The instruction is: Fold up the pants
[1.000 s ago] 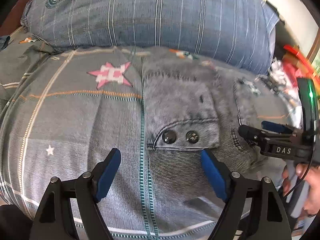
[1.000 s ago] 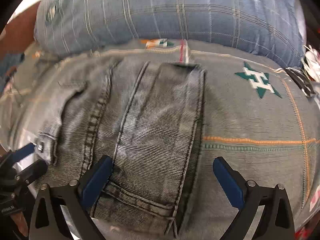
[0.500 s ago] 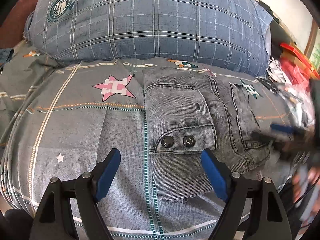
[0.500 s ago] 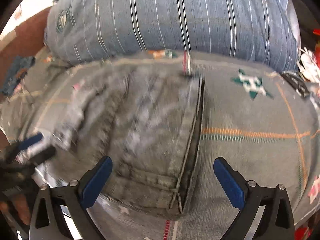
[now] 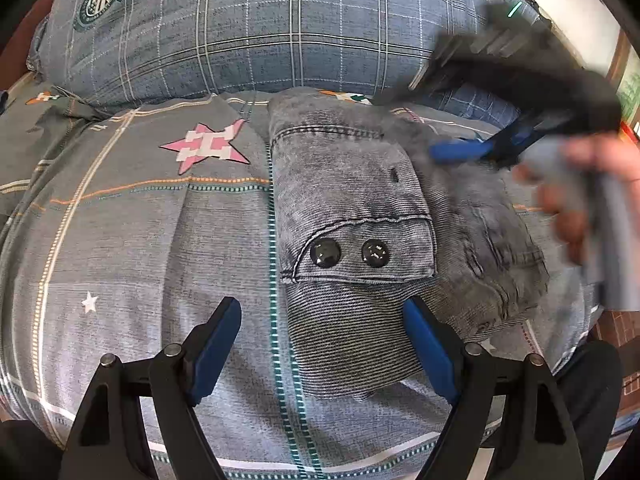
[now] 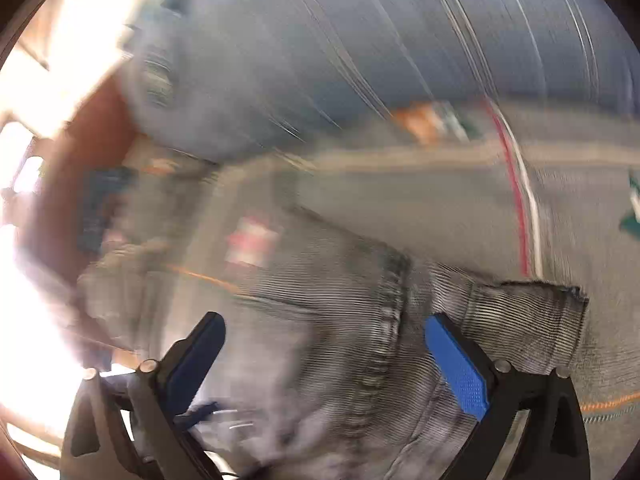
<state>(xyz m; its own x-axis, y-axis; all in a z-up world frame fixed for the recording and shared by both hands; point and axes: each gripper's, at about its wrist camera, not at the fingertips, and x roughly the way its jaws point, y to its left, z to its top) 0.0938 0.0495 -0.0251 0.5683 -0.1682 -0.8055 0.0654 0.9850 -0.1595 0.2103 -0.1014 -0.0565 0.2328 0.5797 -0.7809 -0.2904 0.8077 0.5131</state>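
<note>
The grey denim pants (image 5: 352, 208) lie folded in a compact stack on the bed, a flap pocket with two dark snaps (image 5: 348, 252) facing up. My left gripper (image 5: 324, 340) is open and empty, hovering over the near edge of the stack. My right gripper (image 6: 324, 360) is open over the denim (image 6: 360, 340), with nothing between its pads; that view is heavily blurred. In the left wrist view the right gripper (image 5: 464, 150) shows as a blurred shape above the far right part of the stack.
A grey patterned bedsheet (image 5: 140, 240) with a pink star (image 5: 208, 146) covers the bed. A large blue plaid pillow (image 5: 260, 28) lies behind the pants. A brown headboard (image 6: 72, 168) is at the left of the right wrist view.
My right gripper has swung quickly up and toward the far side of the pants, tilting as it went. My left gripper has stayed open near the stack's near edge.
</note>
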